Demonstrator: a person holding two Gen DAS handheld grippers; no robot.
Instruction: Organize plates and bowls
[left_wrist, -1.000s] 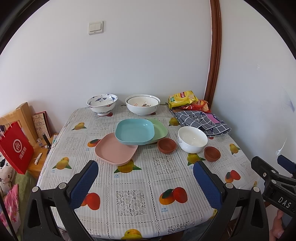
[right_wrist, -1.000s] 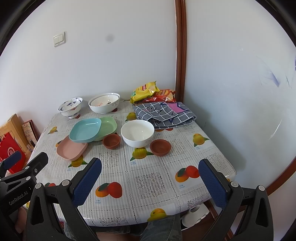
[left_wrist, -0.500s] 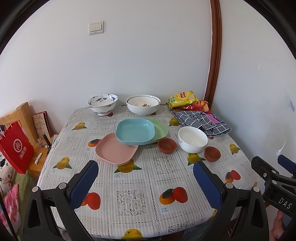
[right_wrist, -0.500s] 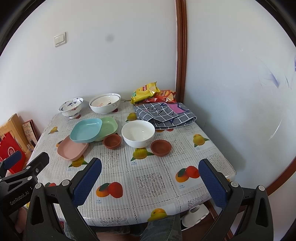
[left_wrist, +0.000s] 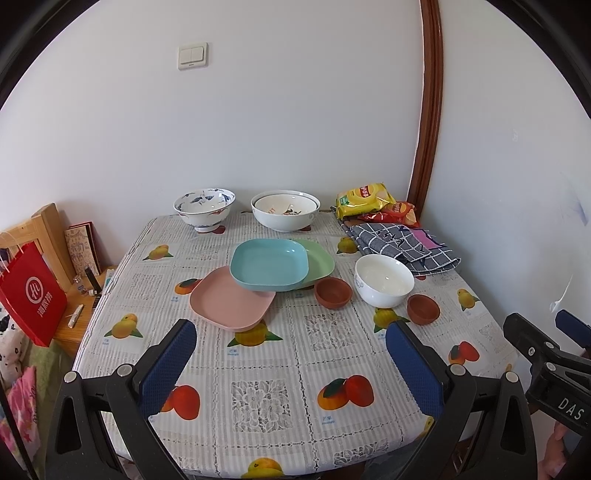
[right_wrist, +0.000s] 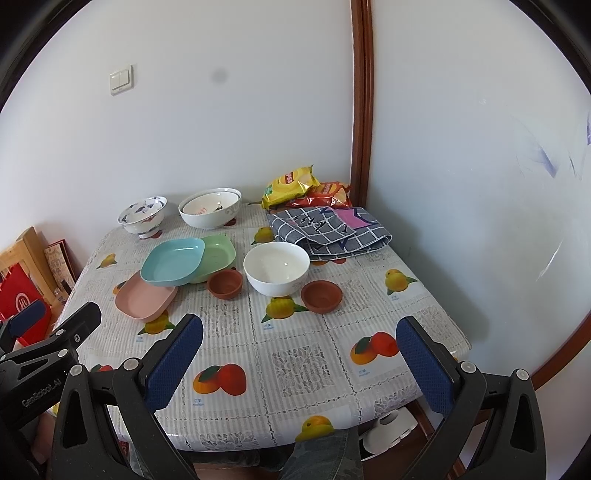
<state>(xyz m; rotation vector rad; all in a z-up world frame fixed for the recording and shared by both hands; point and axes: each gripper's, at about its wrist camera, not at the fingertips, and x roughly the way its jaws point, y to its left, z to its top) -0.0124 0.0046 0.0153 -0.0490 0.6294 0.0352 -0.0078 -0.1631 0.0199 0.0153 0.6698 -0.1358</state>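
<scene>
On the fruit-print table a blue plate (left_wrist: 269, 267) lies tilted across a pink plate (left_wrist: 231, 301) and a green plate (left_wrist: 319, 258). A white bowl (left_wrist: 384, 280) stands between two small brown bowls (left_wrist: 333, 292) (left_wrist: 423, 309). A blue-patterned bowl (left_wrist: 204, 208) and a large white bowl (left_wrist: 285, 210) stand at the back. My left gripper (left_wrist: 291, 363) and my right gripper (right_wrist: 301, 363) are both open and empty above the table's near edge, well short of the dishes. The same dishes show in the right wrist view, with the white bowl (right_wrist: 276, 267) in the middle.
A folded grey checked cloth (left_wrist: 402, 245) and snack bags (left_wrist: 365, 199) lie at the back right corner. A red paper bag (left_wrist: 31, 295) and a low wooden stand (left_wrist: 85, 299) are left of the table. Walls close the back and right sides.
Both views shift very slightly; the dishes stay where they were and both grippers stay open.
</scene>
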